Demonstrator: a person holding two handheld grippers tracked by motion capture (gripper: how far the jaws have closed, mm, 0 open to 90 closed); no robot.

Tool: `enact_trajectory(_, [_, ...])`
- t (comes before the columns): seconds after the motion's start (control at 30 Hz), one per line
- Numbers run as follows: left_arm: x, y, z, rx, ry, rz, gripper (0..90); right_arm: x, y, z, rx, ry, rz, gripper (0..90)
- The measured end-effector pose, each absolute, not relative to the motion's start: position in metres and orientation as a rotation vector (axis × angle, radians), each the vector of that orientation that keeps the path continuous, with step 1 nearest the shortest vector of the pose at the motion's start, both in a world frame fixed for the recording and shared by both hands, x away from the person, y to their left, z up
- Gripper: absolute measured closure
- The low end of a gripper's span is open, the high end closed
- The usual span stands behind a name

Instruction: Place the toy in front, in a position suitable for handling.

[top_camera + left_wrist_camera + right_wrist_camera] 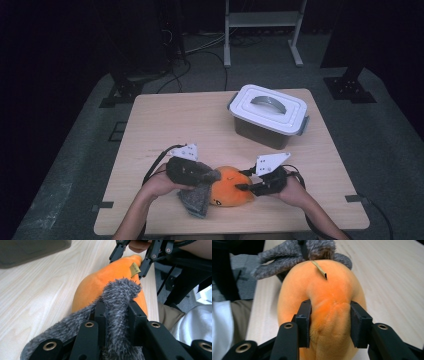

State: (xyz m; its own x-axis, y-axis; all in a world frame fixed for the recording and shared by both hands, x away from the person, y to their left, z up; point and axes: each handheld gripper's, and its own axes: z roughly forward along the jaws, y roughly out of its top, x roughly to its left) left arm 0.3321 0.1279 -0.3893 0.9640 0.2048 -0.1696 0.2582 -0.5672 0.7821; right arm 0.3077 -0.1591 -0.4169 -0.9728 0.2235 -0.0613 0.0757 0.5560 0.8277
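Because the rounded orange plush toy (231,186) is soft velour over loose stuffing, it should weigh little, sag under any grip and stand no risk of breaking, though its smooth bulk could slide from a shallow pinch. It lies near the front edge of the pale wooden table (175,120), between both hands. The left gripper (117,311) is clamped on the toy's shaggy grey fur part (120,293), a good flat handle. The right gripper (329,312) squeezes a fold of the orange body, denting it; a deep bite there seems safest. The lidded white plastic box (269,115) stands well apart.
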Motion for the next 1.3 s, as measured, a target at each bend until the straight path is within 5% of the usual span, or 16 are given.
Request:
enact_trajectory(0.8, [0.335, 0.145, -0.4, 2.176, 0.365, -0.097, 73.1, 0.304, -0.162, -0.42, 0.204, 2.61, 1.417, 58.6])
enact_trajectory(1.13, [0.334, 0.123, -0.379, 2.172, 0.286, -0.077, 73.1, 0.3, -0.158, -0.423, 0.192, 2.613, 1.461, 57.2])
enact_trajectory(1.3, [0.335, 0.121, -0.385, 2.193, 0.292, -0.079, 73.2, 0.3, -0.162, -0.423, 0.221, 2.608, 1.472, 46.2])
